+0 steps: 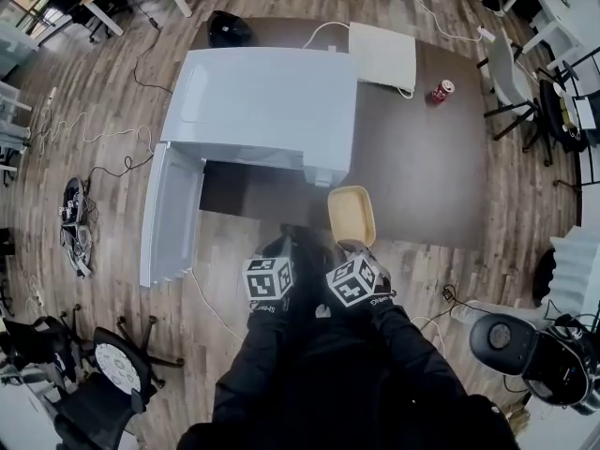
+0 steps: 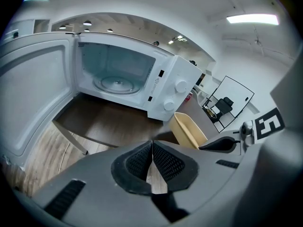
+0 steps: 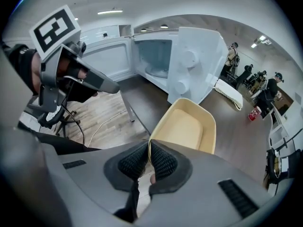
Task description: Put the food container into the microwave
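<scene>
Head view: container (image 1: pixel 352 216) lengthwise toward microwave (image 1: pixel 262 101)

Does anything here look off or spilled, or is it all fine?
Nothing stands out. The microwave sits with its door open, only the glass plate inside; the right claw grips the empty food container by its rim. No spill shows.
</scene>
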Available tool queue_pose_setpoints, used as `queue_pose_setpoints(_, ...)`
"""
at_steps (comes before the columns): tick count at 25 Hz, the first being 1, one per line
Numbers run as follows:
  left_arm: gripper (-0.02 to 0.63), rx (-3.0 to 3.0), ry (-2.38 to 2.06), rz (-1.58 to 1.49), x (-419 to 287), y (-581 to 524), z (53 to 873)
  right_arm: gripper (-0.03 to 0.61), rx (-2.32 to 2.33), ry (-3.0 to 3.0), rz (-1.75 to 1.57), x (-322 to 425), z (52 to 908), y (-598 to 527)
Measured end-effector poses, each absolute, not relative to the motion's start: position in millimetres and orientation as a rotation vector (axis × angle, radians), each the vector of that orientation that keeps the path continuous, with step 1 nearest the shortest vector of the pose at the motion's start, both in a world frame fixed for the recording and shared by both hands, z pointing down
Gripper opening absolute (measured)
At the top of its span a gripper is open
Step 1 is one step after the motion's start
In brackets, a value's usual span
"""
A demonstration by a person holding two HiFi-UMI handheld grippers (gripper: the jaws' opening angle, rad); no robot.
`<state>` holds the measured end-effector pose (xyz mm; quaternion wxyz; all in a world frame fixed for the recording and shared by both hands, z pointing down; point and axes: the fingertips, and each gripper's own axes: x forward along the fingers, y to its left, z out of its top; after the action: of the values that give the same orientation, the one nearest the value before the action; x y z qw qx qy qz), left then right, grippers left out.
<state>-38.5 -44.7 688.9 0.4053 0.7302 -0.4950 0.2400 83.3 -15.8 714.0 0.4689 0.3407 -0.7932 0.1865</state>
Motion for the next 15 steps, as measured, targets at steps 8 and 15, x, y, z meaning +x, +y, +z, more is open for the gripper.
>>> queue_pose_setpoints(8, 0.034, 1.749, -1.321, 0.566, -71.4, -27.5, 694.0, 0.035, 0.673, -2.014, 0.428, 31.4, 708.7, -1.0)
queue_pose_setpoints(15, 0.034, 1.679, -1.389, 0.534, -102.4, -25.9, 698.4, 0.035, 0.566, -2.061, 0.384, -1.5, 706.0, -5.7)
